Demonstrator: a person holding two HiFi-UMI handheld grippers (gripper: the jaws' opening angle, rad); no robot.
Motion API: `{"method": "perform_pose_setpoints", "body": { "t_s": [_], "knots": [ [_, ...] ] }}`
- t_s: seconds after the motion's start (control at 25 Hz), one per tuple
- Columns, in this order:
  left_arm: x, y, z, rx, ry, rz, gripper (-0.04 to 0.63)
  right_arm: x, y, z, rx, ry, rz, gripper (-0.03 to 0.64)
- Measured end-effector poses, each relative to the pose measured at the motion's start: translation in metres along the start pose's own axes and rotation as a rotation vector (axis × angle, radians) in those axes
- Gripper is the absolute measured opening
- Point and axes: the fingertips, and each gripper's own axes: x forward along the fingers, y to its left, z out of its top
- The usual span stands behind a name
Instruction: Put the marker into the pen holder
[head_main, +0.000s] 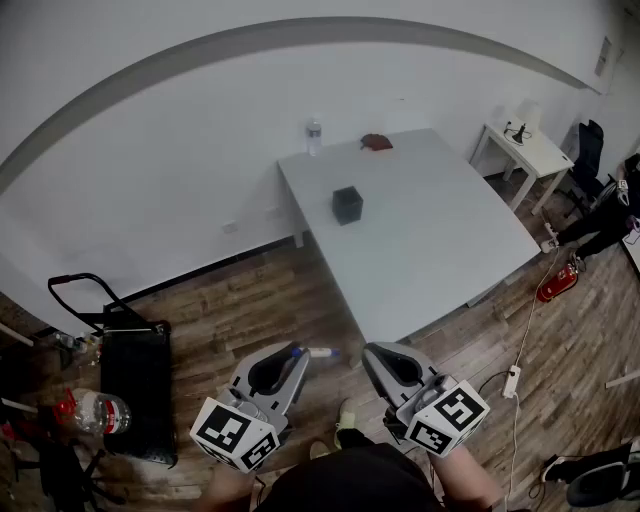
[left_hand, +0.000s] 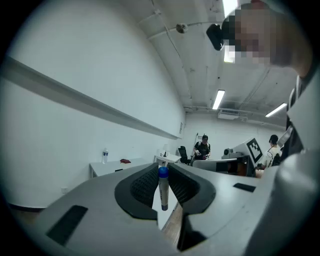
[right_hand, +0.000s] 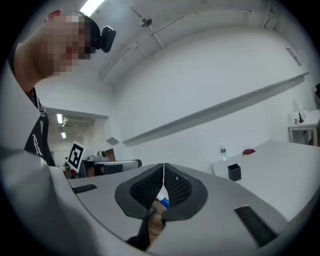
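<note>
Step in hand: carry. My left claw (head_main: 296, 353) pinches white marker with blue cap (head_main: 320, 352) over wood floor (head_main: 250, 300), well apart from white surface (head_main: 440, 230). Right claw (head_main: 372, 352) pressed together, empty. Next, I judge: advance to black square pen holder (head_main: 347, 205), tip it upright, release inside.

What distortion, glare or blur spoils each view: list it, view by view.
Head view: strong fisheye bows the wall stripe into an arc; the table is evenly lit, without glare. Left gripper view: black corners, ceiling strip lights blown out, marker sharp. Right gripper view: black corners, a bright lamp at the top edge, pen holder small but crisp.
</note>
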Motion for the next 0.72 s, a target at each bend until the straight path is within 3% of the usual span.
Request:
{"method": "perform_pose_setpoints", "body": {
  "t_s": [0.72],
  "knots": [
    [0.114,0.025,0.023,0.013,0.015,0.048,0.063,0.024,-0.102,0.035,0.008,-0.009,0.054,0.017]
  ]
}}
